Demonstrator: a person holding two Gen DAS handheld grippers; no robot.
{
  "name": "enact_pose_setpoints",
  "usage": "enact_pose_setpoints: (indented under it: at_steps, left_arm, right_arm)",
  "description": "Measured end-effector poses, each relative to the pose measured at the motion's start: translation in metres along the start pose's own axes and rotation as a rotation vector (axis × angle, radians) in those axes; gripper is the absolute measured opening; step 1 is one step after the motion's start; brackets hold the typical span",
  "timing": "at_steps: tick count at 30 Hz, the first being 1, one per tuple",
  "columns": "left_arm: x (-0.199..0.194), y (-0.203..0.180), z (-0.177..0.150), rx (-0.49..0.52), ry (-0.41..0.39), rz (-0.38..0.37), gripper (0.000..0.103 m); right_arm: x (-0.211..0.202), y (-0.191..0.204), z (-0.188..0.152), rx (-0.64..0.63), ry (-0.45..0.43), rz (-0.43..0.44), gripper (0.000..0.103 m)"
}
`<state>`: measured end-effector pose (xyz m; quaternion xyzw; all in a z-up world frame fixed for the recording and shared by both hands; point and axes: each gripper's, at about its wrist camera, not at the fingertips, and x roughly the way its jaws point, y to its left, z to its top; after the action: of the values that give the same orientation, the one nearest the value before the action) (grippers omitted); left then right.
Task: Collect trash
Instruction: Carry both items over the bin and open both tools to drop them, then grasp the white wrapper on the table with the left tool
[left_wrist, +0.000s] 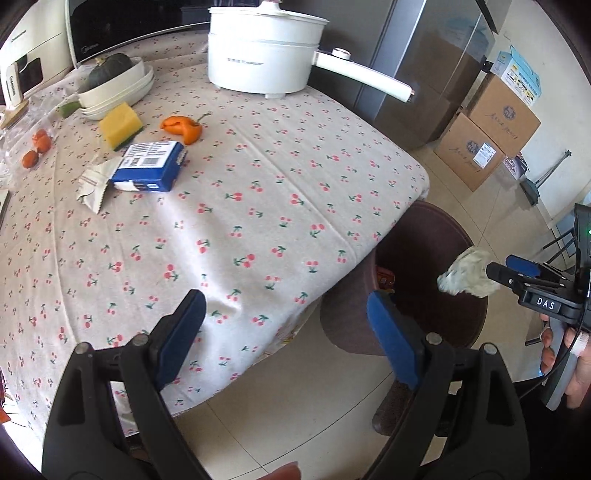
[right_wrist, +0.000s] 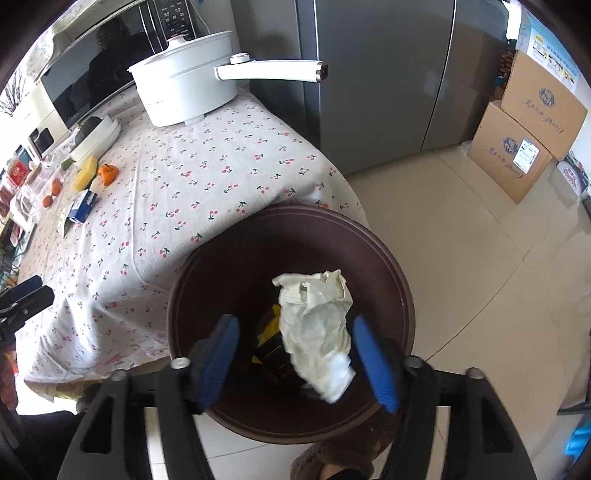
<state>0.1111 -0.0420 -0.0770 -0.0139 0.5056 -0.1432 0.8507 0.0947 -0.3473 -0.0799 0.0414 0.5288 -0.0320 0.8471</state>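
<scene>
My right gripper (right_wrist: 295, 354) is open above a dark brown round bin (right_wrist: 399, 280) beside the table. A crumpled white paper wad (right_wrist: 317, 332) sits between its spread fingers, over the bin's mouth; whether it touches a pad I cannot tell. In the left wrist view the same wad (left_wrist: 467, 277) is at the right gripper's tips (left_wrist: 496, 275) above the bin (left_wrist: 436, 236). My left gripper (left_wrist: 284, 332) is open and empty over the table's near corner. A blue carton (left_wrist: 149, 166) and a torn white wrapper (left_wrist: 92, 184) lie on the cherry-print tablecloth (left_wrist: 258, 206). Dark and yellow trash lies inside the bin.
A white electric pot (left_wrist: 262, 48) with a long handle stands at the table's back. A yellow sponge (left_wrist: 120, 125), an orange pepper (left_wrist: 183, 127), stacked white dishes (left_wrist: 118, 88) and a microwave (right_wrist: 85, 81) are at the left. A grey fridge (right_wrist: 376, 74) and cardboard boxes (right_wrist: 517, 147) stand behind.
</scene>
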Motion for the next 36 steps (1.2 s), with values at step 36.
enact_pose_setpoints:
  at_steps: [36]
  left_arm:
    - [-0.050,0.194,0.011,-0.378,-0.061,0.161,0.089]
  right_arm:
    - [0.005,0.224,0.061,-0.320,-0.057,0.137,0.082]
